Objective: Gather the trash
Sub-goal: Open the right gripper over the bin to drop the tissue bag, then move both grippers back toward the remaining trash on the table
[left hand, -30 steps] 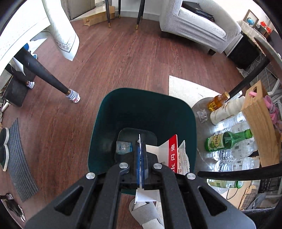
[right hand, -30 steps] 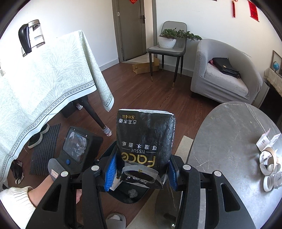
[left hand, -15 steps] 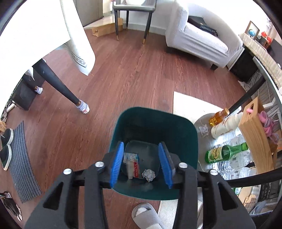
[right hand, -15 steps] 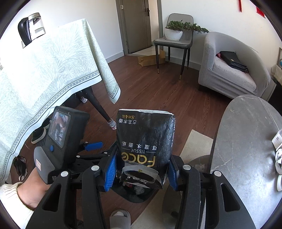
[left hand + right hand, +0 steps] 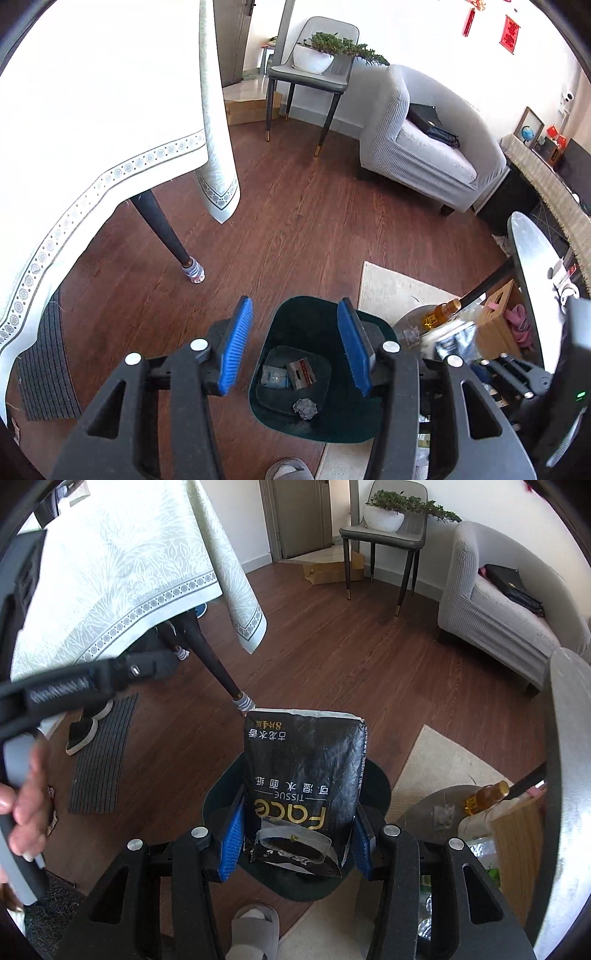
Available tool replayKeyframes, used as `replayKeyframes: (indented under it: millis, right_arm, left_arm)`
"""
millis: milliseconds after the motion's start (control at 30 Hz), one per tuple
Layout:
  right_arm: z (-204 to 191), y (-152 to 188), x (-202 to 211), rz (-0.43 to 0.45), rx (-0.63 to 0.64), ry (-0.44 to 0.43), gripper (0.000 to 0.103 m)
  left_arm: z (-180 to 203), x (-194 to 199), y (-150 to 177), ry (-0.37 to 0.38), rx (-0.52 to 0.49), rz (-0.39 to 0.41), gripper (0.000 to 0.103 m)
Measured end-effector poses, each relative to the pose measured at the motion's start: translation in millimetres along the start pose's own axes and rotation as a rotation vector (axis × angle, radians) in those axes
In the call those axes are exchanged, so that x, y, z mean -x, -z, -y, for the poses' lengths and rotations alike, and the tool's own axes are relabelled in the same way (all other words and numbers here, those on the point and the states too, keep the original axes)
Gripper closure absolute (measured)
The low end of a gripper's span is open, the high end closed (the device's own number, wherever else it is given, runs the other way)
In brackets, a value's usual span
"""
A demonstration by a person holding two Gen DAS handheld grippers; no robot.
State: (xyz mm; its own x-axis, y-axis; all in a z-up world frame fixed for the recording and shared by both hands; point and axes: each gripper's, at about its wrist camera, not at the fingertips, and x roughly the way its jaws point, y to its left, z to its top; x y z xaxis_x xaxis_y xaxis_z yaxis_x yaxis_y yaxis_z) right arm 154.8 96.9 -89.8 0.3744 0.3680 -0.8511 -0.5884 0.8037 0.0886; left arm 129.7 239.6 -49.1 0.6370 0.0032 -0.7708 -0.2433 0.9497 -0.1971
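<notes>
Right tongs (image 5: 295,843) clamp the black tissue pack (image 5: 304,786) above the green bin (image 5: 376,782). Left tongs (image 5: 295,347) stand wide, empty, bin (image 5: 317,321) at 12 o'clock.

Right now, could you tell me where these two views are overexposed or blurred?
Left wrist view: the tablecloth is blown out to near white, and the right gripper at the right edge is smeared. Right wrist view: the left gripper is motion-blurred, while the black tissue pack stays sharp.
</notes>
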Motion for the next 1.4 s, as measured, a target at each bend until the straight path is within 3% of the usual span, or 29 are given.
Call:
replayKeyframes:
  millis: [267, 333, 467, 600, 833, 1000, 1133, 1200, 1400]
  right_arm:
    - [-5, 14, -50, -0.116, 0.021, 0.013, 0.053]
    - [-8, 18, -59, -0.138, 0.031, 0.02, 0.053]
    - [-10, 26, -76, -0.187, 0.053, 0.081, 0.039]
    - [-8, 30, -75, -0.2, 0.041, 0.068, 0.038]
    - [-9, 25, -51, -0.135, 0.069, 0.037, 0.038]
    - [-13, 18, -20, -0.073, 0.088, -0.005, 0.038]
    - [-18, 13, 14, -0.004, 0.103, -0.022, 0.039]
    - [-17, 13, 29, 0.018, 0.105, -0.031, 0.047]
    - [-1, 16, 74, 0.093, 0.097, -0.018, 0.053]
  left_arm:
    - [22, 30, -13, 0.052, -0.027, 0.048, 0.07]
    - [30, 33, -13, 0.066, -0.032, 0.047, 0.071]
    - [40, 40, -13, 0.084, -0.045, 0.051, 0.071]
    - [46, 47, -16, 0.096, -0.055, 0.066, 0.071]
    - [50, 61, -22, 0.092, -0.062, 0.097, 0.071]
    - [55, 72, -27, 0.105, -0.051, 0.129, 0.061]
    - [60, 78, -32, 0.124, -0.048, 0.145, 0.06]
    - [64, 83, -34, 0.134, -0.047, 0.161, 0.058]
    - [82, 90, -38, 0.166, -0.061, 0.19, 0.055]
